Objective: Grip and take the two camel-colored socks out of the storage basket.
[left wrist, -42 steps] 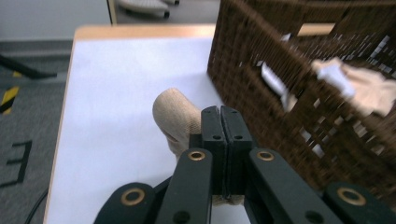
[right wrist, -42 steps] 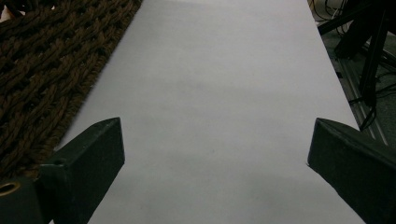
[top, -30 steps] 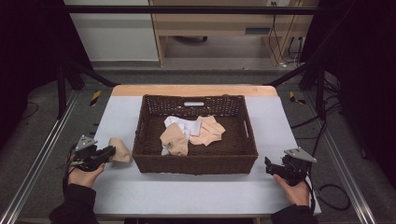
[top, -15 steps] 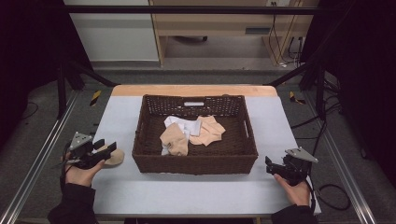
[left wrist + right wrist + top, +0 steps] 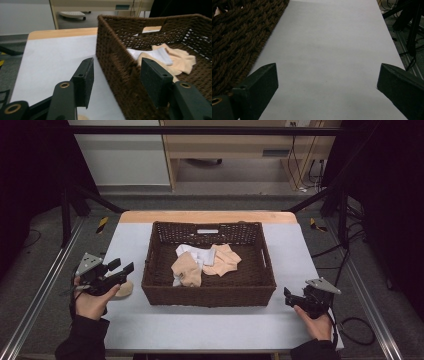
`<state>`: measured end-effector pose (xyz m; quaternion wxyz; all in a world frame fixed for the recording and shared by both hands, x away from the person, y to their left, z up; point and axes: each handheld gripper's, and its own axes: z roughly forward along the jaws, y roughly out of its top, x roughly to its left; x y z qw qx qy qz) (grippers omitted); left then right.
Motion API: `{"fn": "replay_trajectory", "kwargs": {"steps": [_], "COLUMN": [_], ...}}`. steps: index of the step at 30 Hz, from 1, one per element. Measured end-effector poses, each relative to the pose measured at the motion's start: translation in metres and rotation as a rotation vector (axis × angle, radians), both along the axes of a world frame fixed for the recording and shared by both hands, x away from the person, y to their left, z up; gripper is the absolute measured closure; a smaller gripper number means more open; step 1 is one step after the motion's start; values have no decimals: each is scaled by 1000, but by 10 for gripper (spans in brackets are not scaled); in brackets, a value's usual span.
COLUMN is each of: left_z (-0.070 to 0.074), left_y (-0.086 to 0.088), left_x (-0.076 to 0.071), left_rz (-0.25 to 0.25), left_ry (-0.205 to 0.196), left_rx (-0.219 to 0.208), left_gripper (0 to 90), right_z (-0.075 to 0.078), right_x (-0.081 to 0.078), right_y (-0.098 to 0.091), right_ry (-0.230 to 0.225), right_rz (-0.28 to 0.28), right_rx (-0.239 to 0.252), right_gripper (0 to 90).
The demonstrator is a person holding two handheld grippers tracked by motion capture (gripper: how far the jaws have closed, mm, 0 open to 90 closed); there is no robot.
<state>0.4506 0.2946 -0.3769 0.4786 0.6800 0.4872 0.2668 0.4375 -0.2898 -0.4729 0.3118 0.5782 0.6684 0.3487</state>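
Note:
A dark brown wicker basket [image 5: 160,285] stands mid-table with a beige sock [image 5: 186,270], a white sock [image 5: 197,254] and another beige sock [image 5: 223,260] inside. A small beige sock [image 5: 123,290] lies on the table just left of the basket. My left gripper [image 5: 124,266] hovers above that sock, open; its jaws have just been opening and nothing is between them. In the left gripper view the left gripper [image 5: 116,80] points at the basket's wall [image 5: 112,50]. My right gripper [image 5: 287,297] rests low at the basket's right; the right gripper [image 5: 327,80] stands open over bare table.
The table [image 5: 300,250] has a pale grey top with a wooden strip along its far edge. Metal frame rails run down both sides, with cables on the floor at the right. The basket's woven side [image 5: 237,37] lies close to my right gripper's left jaw.
My left gripper has opened, let go of the small beige sock and risen a little; the sock now lies on the table beside the basket. The right gripper has not moved.

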Motion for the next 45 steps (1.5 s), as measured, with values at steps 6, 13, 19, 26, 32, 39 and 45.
{"fn": "replay_trajectory", "kwargs": {"steps": [6, 13, 19, 26, 32, 39, 45], "left_z": [17, 35, 46, 44, 44, 31, 11], "left_y": [-16, -46, -73, -98, -113, -128, -134], "left_x": [7, 18, 31, 48, 63, 80, 96], "left_rz": [-30, -72, -101, -123, -127, -145, -140], "left_ry": [-38, -61, -79, -70, -64, -40, 16], "left_rx": [-14, 13, 31, 53, 65, 101, 132], "left_gripper": [442, 442, 445, 442, 435, 418, 412], "right_z": [-1, 0, 1, 0, 0, 0, 0], "right_x": [1, 1, -1, -1, 0, 1, 1], "right_y": [2, 1, 0, -1, -1, -1, -1], "right_ry": [12, -3, -13, -19, -20, -16, -15], "right_rz": [-10, -26, -9, 2, -10, -6, -2], "right_rx": [-4, -13, 6, 6, 5, 5, 6], "right_gripper": [38, 37, 35, 34, 34, 34, 34]}}
